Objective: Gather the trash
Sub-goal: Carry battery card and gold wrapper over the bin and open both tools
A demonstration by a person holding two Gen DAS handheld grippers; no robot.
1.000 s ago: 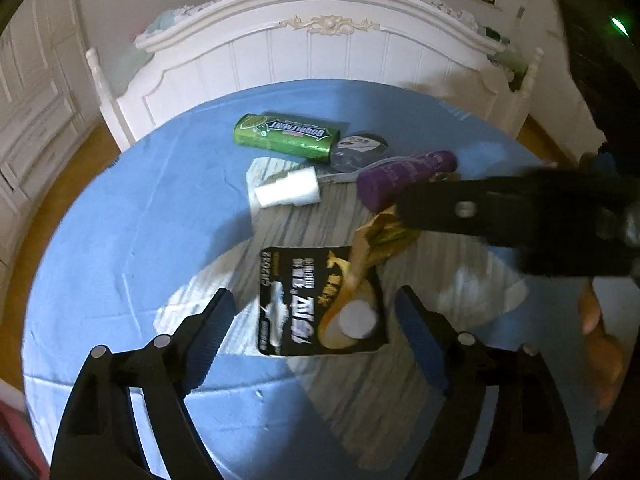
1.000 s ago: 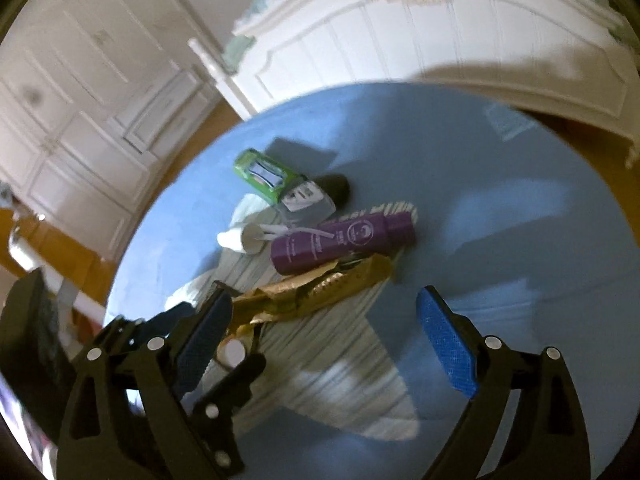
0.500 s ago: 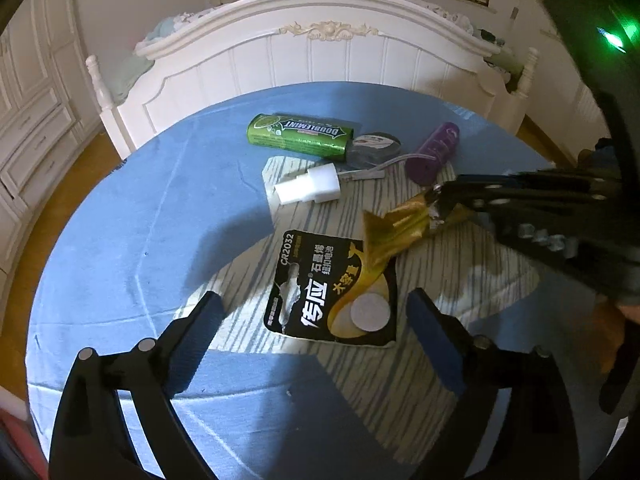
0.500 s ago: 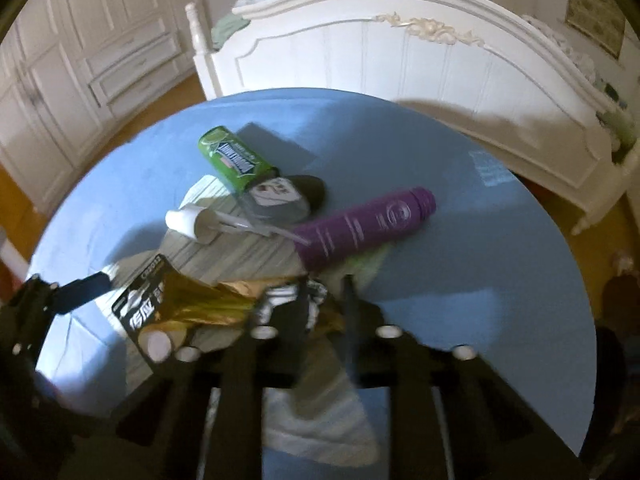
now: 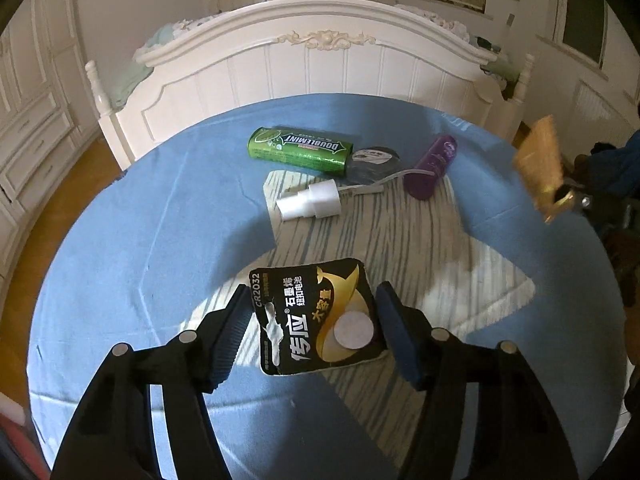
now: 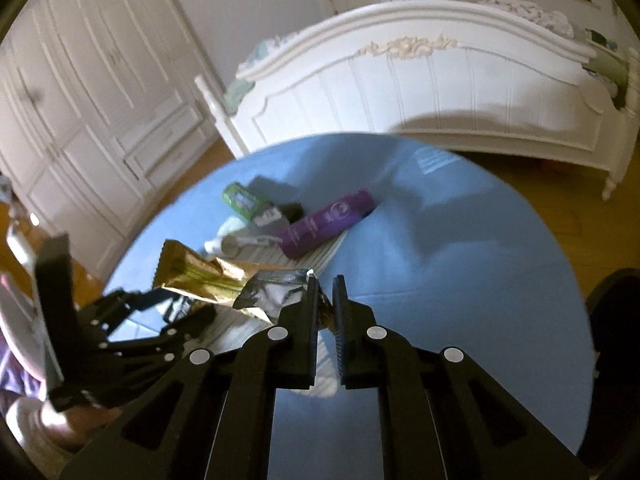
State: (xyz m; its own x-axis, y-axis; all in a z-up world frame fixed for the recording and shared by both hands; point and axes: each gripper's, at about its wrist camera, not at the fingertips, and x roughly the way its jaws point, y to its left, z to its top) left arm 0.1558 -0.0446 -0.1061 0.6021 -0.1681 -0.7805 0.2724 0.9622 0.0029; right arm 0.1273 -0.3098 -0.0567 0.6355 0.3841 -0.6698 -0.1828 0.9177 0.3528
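Observation:
My left gripper [image 5: 314, 334] has closed in on a black CR2032 battery pack [image 5: 316, 322] on the blue table [image 5: 120, 248]; its pads [image 5: 234, 336] touch the pack's two side edges. My right gripper [image 6: 326, 308] is shut on a crumpled gold wrapper [image 6: 200, 276] and holds it in the air; the wrapper also shows at the right of the left wrist view [image 5: 542, 168]. On the table lie a green Doublemint pack [image 5: 300, 148], a purple tube [image 5: 432, 166], a white spray cap [image 5: 310, 202] and a dark round item [image 5: 374, 162].
A white bed footboard [image 5: 320, 76] stands just behind the table. White wardrobe doors [image 6: 92, 92] line the left wall. A striped light mat [image 5: 380, 240] lies under the items on the blue cloth. Wooden floor surrounds the table.
My right gripper lifted the gold wrapper off the table and carried it right. My left gripper moved forward and narrowed around the battery pack.

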